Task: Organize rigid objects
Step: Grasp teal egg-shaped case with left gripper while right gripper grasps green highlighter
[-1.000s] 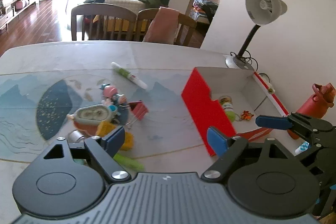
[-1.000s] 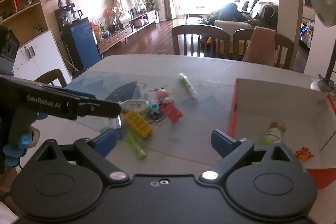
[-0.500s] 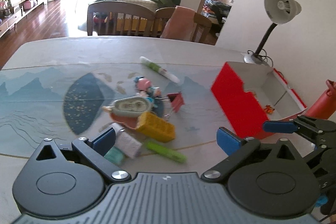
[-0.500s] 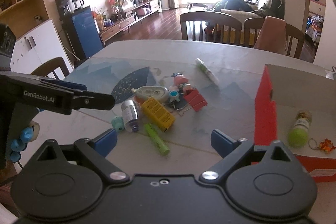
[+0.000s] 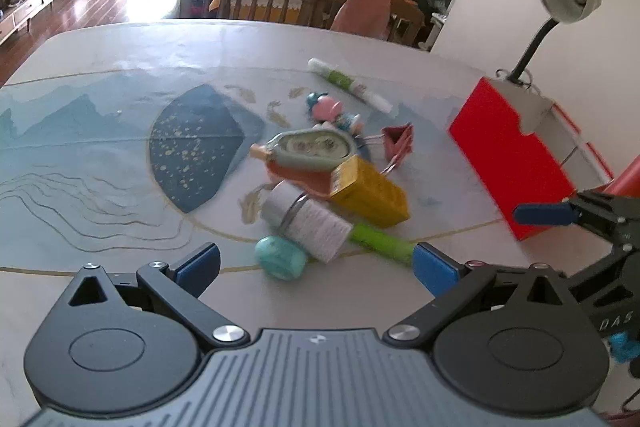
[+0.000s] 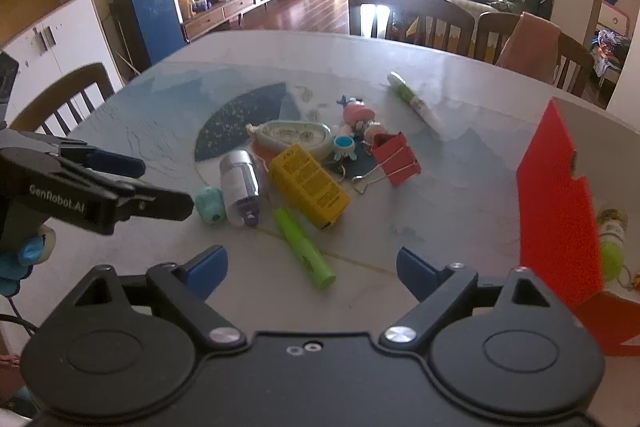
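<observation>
- The left gripper [image 5: 316, 263] has its blue-padded fingers [image 5: 199, 263] spread as wide as they go, nothing between them, touching nothing.
- Just ahead of those fingers sit a teal cap [image 5: 281, 257] and a silver and white cylinder [image 5: 306, 219], lying on the surface [image 5: 80, 155].
- The right gripper [image 6: 312, 265] has been narrowing its fingers [image 6: 208, 265] a little, though they remain apart and empty (no pad presses on anything).
- A green highlighter [image 6: 304, 247] lies just in front of them, beside a yellow box [image 6: 308, 185].
- Farther out: a correction tape dispenser [image 6: 292, 135], a red binder clip [image 6: 394, 159], a pink toy figure [image 6: 356, 115] and a white and green pen [image 6: 416, 103].
- The red box [image 6: 560, 211] stands off to the right, well apart from the pile.
</observation>
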Demonstrator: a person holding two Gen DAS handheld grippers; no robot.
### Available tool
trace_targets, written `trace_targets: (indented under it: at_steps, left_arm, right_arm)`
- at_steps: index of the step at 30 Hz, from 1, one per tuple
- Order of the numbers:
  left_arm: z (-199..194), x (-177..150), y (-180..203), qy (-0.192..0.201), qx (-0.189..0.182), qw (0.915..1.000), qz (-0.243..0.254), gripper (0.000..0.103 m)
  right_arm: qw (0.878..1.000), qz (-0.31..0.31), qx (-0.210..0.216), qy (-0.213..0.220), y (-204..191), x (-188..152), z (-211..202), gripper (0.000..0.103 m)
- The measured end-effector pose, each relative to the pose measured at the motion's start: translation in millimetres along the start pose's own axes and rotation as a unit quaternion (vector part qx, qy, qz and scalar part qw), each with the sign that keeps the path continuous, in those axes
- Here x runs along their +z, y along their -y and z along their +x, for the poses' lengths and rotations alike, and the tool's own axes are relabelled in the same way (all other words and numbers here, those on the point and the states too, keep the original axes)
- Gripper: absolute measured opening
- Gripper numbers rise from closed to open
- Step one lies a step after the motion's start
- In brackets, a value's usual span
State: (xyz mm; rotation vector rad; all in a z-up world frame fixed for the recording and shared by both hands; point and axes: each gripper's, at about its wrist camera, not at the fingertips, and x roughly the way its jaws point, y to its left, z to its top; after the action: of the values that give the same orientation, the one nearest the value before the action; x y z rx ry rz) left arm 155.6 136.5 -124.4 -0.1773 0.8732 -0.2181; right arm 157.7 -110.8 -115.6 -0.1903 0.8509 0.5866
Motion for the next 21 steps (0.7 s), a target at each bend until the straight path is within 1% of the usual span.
trace_targets:
  at_steps: [1, 9, 18, 19, 21]
  left_arm:
    - [4, -2, -2, -0.003, 0.003, 1.0000, 0.002, 0.103]
    - [31, -16, -22, -0.018, 0.012, 0.9997, -0.008, 0.103]
    - [46, -20, -33, -0.021, 0.023, 0.9995, -0.005, 0.102]
    - [47, -20, -33, -0.019, 0.024, 0.9995, -0.003, 0.101]
    - [49, -20, -33, -0.017, 0.026, 0.9995, 0.003, 0.096]
  right_arm:
    - [1.000, -0.002, -0.001, -0.005, 0, 0, 4, 0.084]
    - [0.999, -0.035, -0.013, -0.034, -4, -1, 37, 0.078]
    - [0.997, -0.048, -0.008, -0.061, -6, 2, 62, 0.065]
    - [0.997, -0.048, -0.007, -0.064, -6, 3, 64, 0.063]
    - [0.997, -0.048, -0.006, -0.067, -6, 4, 67, 0.061]
